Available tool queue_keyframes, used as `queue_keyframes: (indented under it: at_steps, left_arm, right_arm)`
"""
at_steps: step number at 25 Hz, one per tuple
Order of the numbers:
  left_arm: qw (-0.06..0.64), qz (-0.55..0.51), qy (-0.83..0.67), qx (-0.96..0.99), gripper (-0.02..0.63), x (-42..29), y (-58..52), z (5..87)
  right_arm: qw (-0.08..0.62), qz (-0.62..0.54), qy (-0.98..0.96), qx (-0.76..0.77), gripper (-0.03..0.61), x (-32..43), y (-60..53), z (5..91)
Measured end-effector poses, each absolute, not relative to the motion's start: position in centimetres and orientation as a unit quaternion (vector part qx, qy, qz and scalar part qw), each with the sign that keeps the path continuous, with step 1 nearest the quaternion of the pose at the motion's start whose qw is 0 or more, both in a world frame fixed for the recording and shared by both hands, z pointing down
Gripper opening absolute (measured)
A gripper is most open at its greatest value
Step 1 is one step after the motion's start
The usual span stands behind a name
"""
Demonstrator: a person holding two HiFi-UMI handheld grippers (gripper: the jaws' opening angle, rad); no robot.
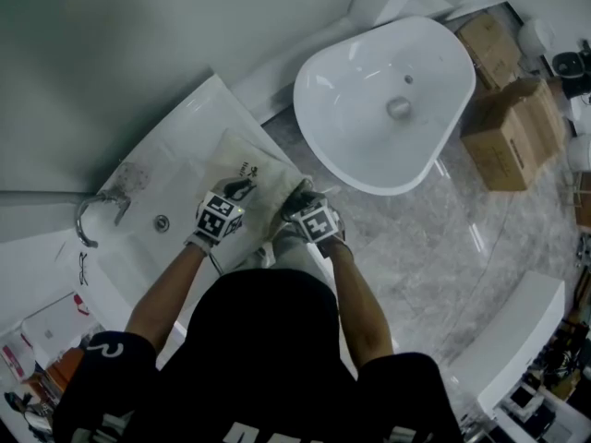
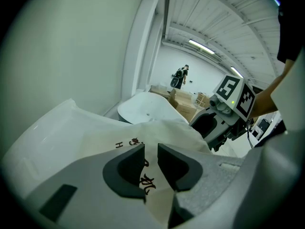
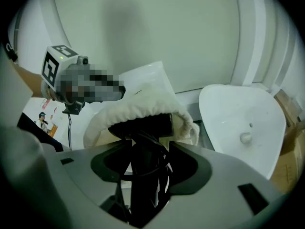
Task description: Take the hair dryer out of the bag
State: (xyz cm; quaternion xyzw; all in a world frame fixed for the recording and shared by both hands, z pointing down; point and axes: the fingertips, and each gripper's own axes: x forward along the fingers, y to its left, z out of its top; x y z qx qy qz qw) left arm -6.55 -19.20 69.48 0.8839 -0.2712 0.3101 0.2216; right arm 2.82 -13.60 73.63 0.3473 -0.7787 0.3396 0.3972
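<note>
A cream cloth drawstring bag [image 1: 251,175] with dark print lies on the white sink counter [image 1: 189,118]. My left gripper [image 1: 242,190] pinches the bag's printed cloth [image 2: 157,130] between nearly closed jaws [image 2: 151,159]. At the bag's gathered mouth [image 3: 140,106], the black hair dryer [image 3: 143,171] sticks out with its cord looped around the handle. My right gripper [image 3: 147,151] has the handle filling the gap between its jaws, pads against it. In the head view the right gripper [image 1: 297,203] sits at the bag's right edge, and the dryer is hidden under it.
A curved metal faucet [image 1: 97,212] and a drain [image 1: 162,222] lie left of the bag. A large white oval basin [image 1: 388,100] stands on the marble floor to the right. Cardboard boxes [image 1: 512,127] are stacked beyond it.
</note>
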Motion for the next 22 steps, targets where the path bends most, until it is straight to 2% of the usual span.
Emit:
queue_keyframes:
  at_steps: [14, 22]
  left_arm:
    - [0.206, 0.309, -0.232, 0.899, 0.078, -3.8, -18.3, 69.1]
    - [0.204, 0.294, -0.251, 0.899, 0.078, -4.0, -18.3, 67.8]
  right_arm:
    - [0.332, 0.345, -0.745, 0.465, 0.236, 11.3, -9.6, 69.4]
    - [0.289, 0.324, -0.745, 0.507, 0.236, 14.6, -11.2, 65.0]
